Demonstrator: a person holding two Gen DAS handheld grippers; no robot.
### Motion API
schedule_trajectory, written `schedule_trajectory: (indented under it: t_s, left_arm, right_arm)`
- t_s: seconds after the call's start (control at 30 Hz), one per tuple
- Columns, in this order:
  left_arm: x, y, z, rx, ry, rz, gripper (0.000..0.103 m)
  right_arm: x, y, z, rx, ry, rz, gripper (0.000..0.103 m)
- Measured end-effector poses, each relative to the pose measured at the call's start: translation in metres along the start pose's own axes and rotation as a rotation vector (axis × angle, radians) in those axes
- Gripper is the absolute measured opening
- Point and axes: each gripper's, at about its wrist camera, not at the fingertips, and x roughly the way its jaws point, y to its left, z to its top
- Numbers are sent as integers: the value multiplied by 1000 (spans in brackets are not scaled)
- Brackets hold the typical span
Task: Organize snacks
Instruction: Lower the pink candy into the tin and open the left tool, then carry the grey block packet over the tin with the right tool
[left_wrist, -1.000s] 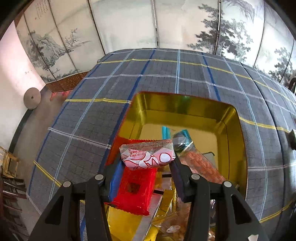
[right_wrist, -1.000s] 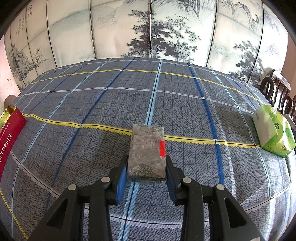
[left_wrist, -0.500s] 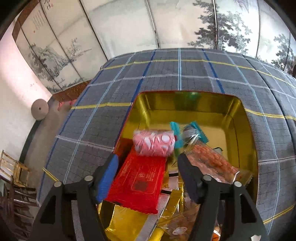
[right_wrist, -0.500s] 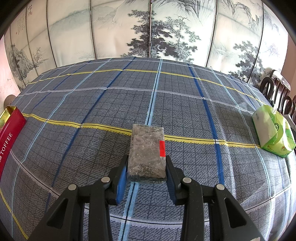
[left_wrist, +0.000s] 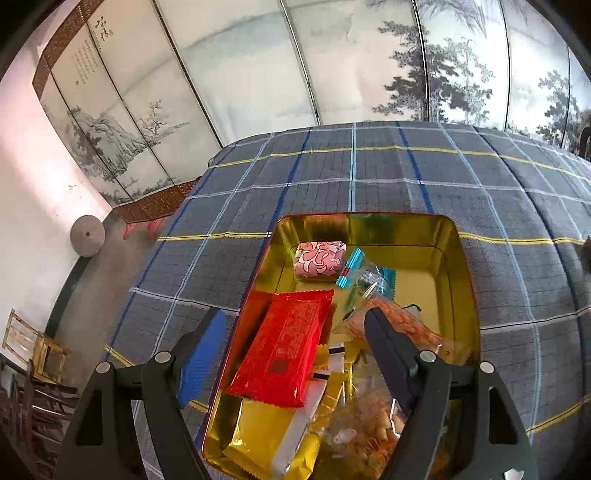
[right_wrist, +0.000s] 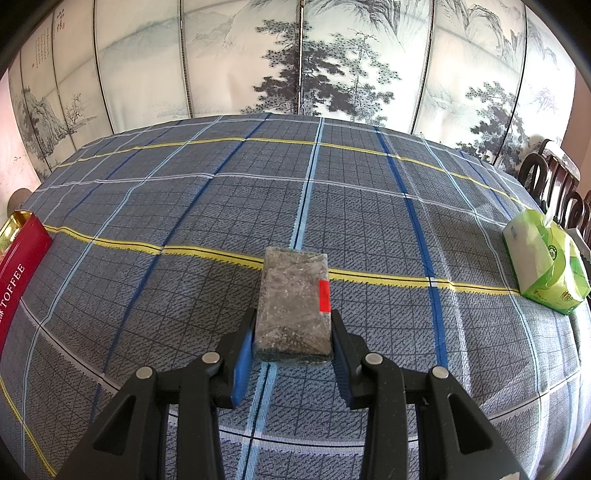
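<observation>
In the left wrist view a gold-lined tin (left_wrist: 458, 280) holds a pink-and-white patterned snack packet (left_wrist: 319, 259) at its far end, a red packet (left_wrist: 286, 350), a yellow packet (left_wrist: 258, 439) and clear bags of orange snacks (left_wrist: 406, 325). My left gripper (left_wrist: 295, 332) is open and empty above the tin. In the right wrist view my right gripper (right_wrist: 293, 332) is shut on a grey block-shaped snack with a red sticker (right_wrist: 293, 299), just above the plaid tablecloth (right_wrist: 184, 206).
The tin's red "TOFFEE" side (right_wrist: 14, 273) shows at the far left of the right wrist view. A green tissue pack (right_wrist: 546, 258) lies at the right, with dark chairs (right_wrist: 554, 184) behind it. A painted folding screen (right_wrist: 295, 55) stands behind the table.
My left gripper opened and let go of the pink-and-white packet, which dropped to the tin's far end. The gripper then pulled back and up. The right gripper has not moved.
</observation>
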Motion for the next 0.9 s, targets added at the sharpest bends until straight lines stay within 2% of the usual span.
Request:
schedule_trajectory:
  t_s: [0.33, 0.53, 0.9]
  left_arm:
    - [-31, 18, -24, -70, -10, 4, 77]
    - [-46, 22, -41, -62, -24, 28, 77]
    - [-47, 32, -52, -117, -7, 7, 78]
  right_arm:
    - [0, -1, 0, 2, 0, 3, 37]
    - [0, 0, 0, 1, 0, 3, 37]
    - [2, -11, 6, 77, 27, 46, 37]
